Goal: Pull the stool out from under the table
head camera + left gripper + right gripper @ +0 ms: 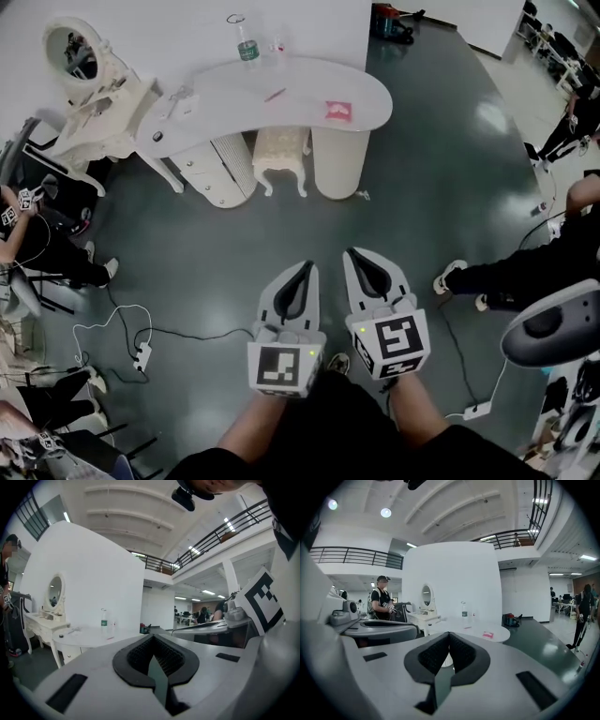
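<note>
A cream stool (280,156) with carved legs stands tucked under the white curved table (309,101), between a drawer unit (216,167) and a round pedestal (339,161). Both grippers hover side by side over the dark floor, well short of the stool. The left gripper (306,267) is shut and holds nothing. The right gripper (356,253) is shut and empty too. In the left gripper view the left gripper (152,638) points toward the table (89,637). The right gripper (449,635) faces the table (480,631) as well; the stool is mostly hidden behind its jaws.
A water bottle (247,45), a pink item (338,111) and small objects lie on the table. A white vanity with an oval mirror (89,89) stands at left. Cables and a power strip (142,354) lie on the floor. People stand at left and right.
</note>
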